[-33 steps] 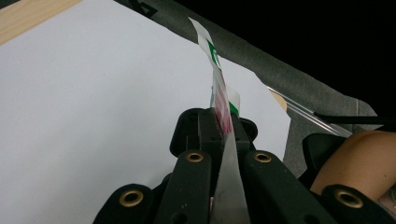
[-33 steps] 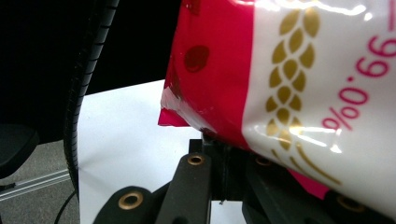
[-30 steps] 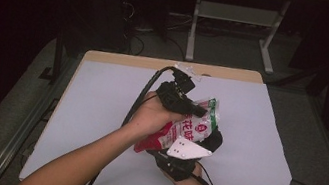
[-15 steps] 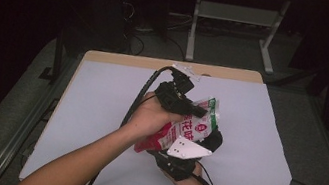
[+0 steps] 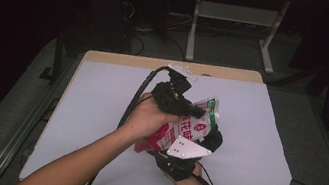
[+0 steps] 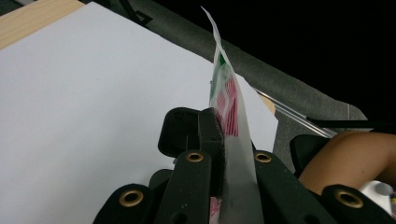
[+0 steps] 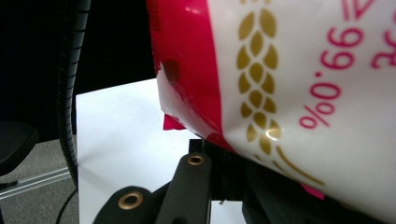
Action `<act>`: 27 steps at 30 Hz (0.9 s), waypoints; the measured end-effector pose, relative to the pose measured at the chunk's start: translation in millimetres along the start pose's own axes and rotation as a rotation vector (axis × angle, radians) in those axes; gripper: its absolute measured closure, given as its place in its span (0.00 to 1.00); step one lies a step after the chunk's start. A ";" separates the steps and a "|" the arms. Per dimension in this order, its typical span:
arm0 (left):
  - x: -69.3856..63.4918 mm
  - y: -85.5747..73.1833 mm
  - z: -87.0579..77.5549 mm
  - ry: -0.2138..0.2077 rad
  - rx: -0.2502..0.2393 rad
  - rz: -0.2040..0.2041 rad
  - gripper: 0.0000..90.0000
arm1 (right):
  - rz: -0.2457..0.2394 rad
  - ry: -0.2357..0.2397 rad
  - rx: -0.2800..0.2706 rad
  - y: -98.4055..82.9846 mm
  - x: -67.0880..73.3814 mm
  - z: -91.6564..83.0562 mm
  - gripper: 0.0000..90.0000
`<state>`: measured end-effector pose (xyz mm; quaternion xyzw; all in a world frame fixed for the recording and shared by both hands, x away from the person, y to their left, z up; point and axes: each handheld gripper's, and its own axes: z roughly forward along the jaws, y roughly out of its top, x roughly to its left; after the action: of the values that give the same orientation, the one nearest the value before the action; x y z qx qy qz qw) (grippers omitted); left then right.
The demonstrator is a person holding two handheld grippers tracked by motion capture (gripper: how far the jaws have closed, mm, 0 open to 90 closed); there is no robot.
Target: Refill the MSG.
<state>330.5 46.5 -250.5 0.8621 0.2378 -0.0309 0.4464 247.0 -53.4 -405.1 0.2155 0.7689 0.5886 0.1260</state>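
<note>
Evidently the pouch (image 5: 191, 127) is pinched at opposite ends by left gripper (image 5: 185, 107) and right gripper (image 5: 182, 149), held taut for tearing.

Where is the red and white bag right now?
In the high view the bag is held up over the middle of the white table, pinched between the left tongs at its top and the right tongs at its bottom.

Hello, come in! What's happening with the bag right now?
Left gripper shut on the bag, top edge. Right gripper shut on its red end. Bag held above the white table. Nothing in the way.
</note>
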 end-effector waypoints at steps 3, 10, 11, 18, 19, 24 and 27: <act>-1.4 -0.8 -2.9 0.000 -0.009 0.000 1.00 | -0.003 -0.001 0.000 0.2 0.0 0.4 1.00; -0.8 -4.4 -11.2 -0.006 -0.025 -0.002 1.00 | 0.000 -0.006 0.011 -0.9 -0.5 1.2 1.00; -1.0 -4.9 -12.3 -0.010 -0.027 -0.004 1.00 | -0.001 -0.007 0.012 -0.9 -0.7 1.5 1.00; -1.8 -7.5 -20.3 -0.017 -0.036 -0.002 1.00 | 0.003 -0.012 0.016 -1.1 -1.6 1.4 1.00; -1.6 -8.0 -21.4 -0.017 -0.040 0.003 1.00 | 0.007 -0.015 0.018 -1.2 -2.0 1.3 1.00; 0.6 -10.3 -27.4 -0.022 -0.062 -0.001 1.00 | 0.011 -0.021 0.020 -0.9 -3.4 1.3 1.00; 2.5 -12.0 -31.4 -0.023 -0.070 0.001 1.00 | 0.010 -0.020 0.020 -0.5 -3.3 1.7 1.00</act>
<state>322.5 77.9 -241.5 0.8456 0.2331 -0.0321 0.4792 250.6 -53.6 -406.3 0.2264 0.7722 0.5795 0.1287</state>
